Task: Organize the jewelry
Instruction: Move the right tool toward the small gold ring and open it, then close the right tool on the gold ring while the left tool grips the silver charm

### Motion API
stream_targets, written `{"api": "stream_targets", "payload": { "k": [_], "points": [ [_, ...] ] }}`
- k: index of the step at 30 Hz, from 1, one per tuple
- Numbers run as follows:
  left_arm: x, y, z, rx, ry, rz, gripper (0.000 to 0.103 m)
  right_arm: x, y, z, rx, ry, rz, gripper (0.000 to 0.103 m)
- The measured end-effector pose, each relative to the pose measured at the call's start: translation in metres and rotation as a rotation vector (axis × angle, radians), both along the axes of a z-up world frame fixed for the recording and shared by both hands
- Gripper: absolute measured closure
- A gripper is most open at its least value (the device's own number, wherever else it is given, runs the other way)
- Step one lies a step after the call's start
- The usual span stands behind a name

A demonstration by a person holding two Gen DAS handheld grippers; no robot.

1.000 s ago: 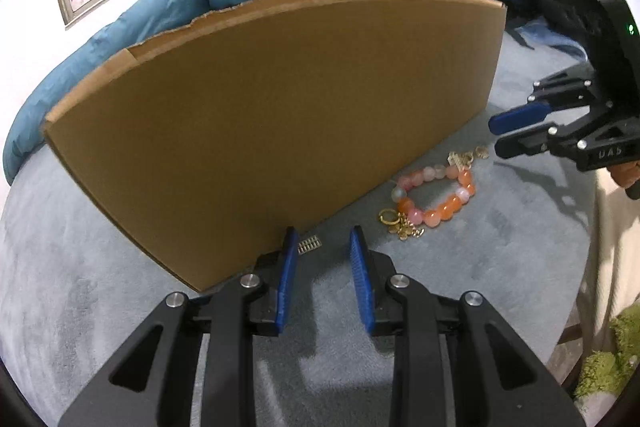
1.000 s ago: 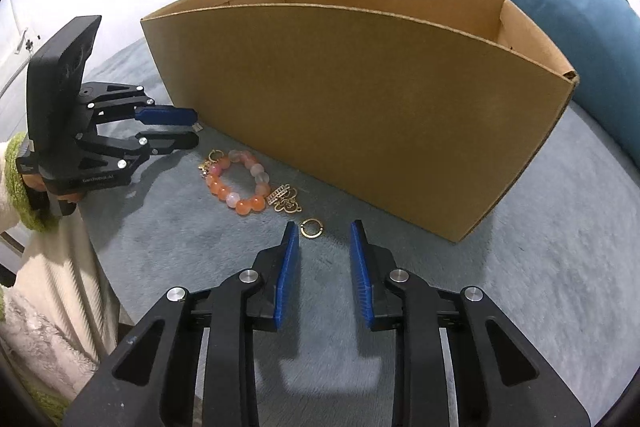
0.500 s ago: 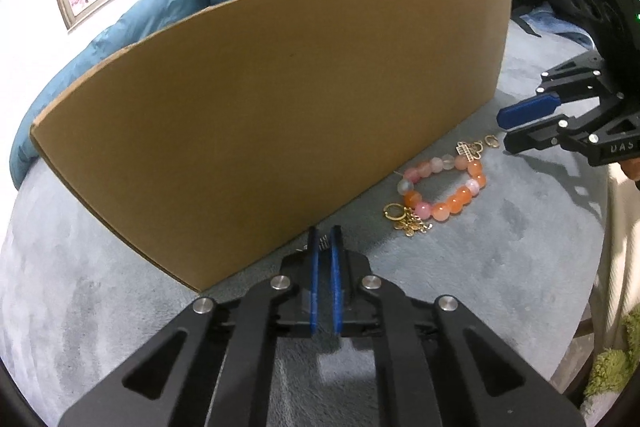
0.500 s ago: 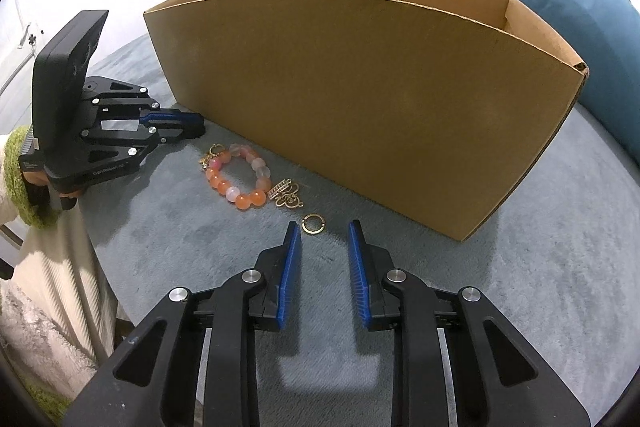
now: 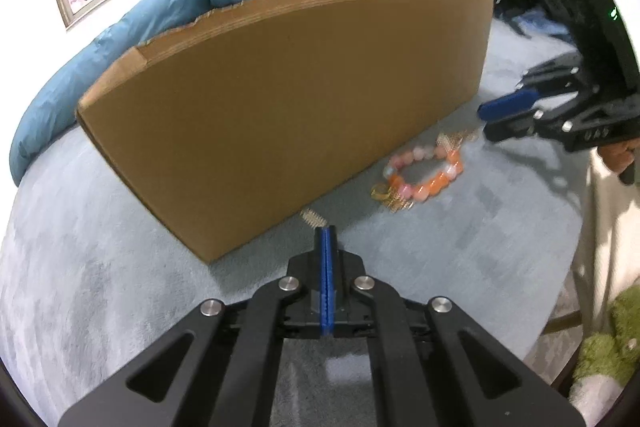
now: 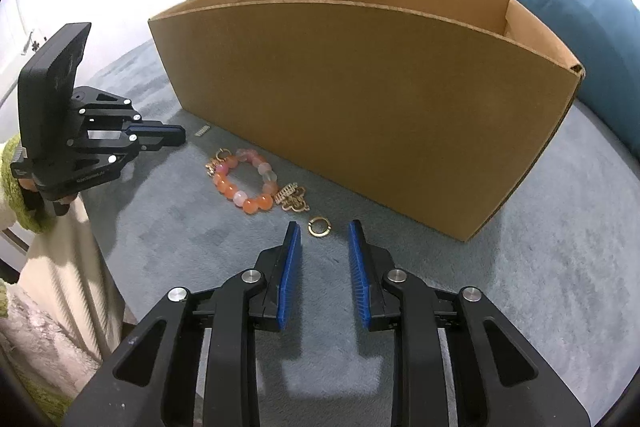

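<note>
**Left pinch looks empty; right jaws spreading over the ring**

Left gripper (image 5: 326, 231): blue pads pressed flat together, nothing visible between them. The small gold spring-like piece (image 5: 311, 215) lies on the grey fabric just beyond the tips, at the foot of the cardboard box (image 5: 288, 115). Risk: the pinch looks to have missed, and another try could nudge the piece under the box edge.

Right gripper (image 6: 322, 229): jaws opening, gold ring (image 6: 319, 227) lying loose between the tips, untouched. Risk: a thin ring on soft pile may skid or tip out as the pads close.

Beaded bracelet (image 6: 248, 183), with gold charms, lies beside the box, between both grippers.

Writing: small white lettering on each gripper body, too blurred to read.
</note>
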State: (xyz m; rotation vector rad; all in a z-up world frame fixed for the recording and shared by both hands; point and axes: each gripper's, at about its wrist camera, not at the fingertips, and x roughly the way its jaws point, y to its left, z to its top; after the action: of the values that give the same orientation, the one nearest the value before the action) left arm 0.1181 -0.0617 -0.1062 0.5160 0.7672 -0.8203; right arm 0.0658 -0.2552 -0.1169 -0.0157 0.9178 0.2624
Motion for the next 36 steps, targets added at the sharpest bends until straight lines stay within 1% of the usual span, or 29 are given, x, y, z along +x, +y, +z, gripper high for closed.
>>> {"api": "stream_targets", "payload": {
  "k": [1,3,5,8,16,21,28,31,35,36],
  "points": [
    [0.0,-0.002,0.001,-0.003,0.0,-0.002,0.101,0.0,0.0,0.0,0.001,-0.003,-0.001,0.071],
    [0.002,-0.006,0.0,0.005,0.008,0.002,0.088,0.001,-0.001,-0.001,-0.001,-0.004,-0.001,0.07],
    [0.004,-0.009,-0.002,0.008,0.01,0.01,0.085,0.003,-0.002,-0.003,-0.008,0.001,0.005,0.07],
    [0.008,-0.01,-0.004,-0.003,0.027,0.028,0.085,0.007,-0.001,-0.005,-0.02,0.001,0.024,0.07],
    [0.011,-0.007,-0.007,-0.009,0.036,0.044,0.085,0.018,-0.003,-0.011,-0.028,0.013,0.057,0.081],
    [0.011,-0.006,-0.008,-0.018,0.039,0.051,0.085,0.016,-0.007,-0.013,-0.018,0.026,0.053,0.092],
    [0.015,-0.005,-0.007,-0.024,0.037,0.074,0.085,0.012,-0.015,-0.011,-0.01,0.02,0.045,0.093],
    [0.018,-0.004,-0.007,-0.026,0.042,0.095,0.08,0.006,-0.011,-0.01,-0.023,0.016,0.05,0.093],
    [0.022,-0.006,-0.009,-0.033,0.077,0.101,0.077,0.005,-0.007,-0.014,-0.02,0.017,0.045,0.093],
    [0.023,-0.007,-0.01,-0.031,0.088,0.105,0.077,0.01,0.003,-0.018,-0.021,0.018,0.044,0.092]
  ]
}}
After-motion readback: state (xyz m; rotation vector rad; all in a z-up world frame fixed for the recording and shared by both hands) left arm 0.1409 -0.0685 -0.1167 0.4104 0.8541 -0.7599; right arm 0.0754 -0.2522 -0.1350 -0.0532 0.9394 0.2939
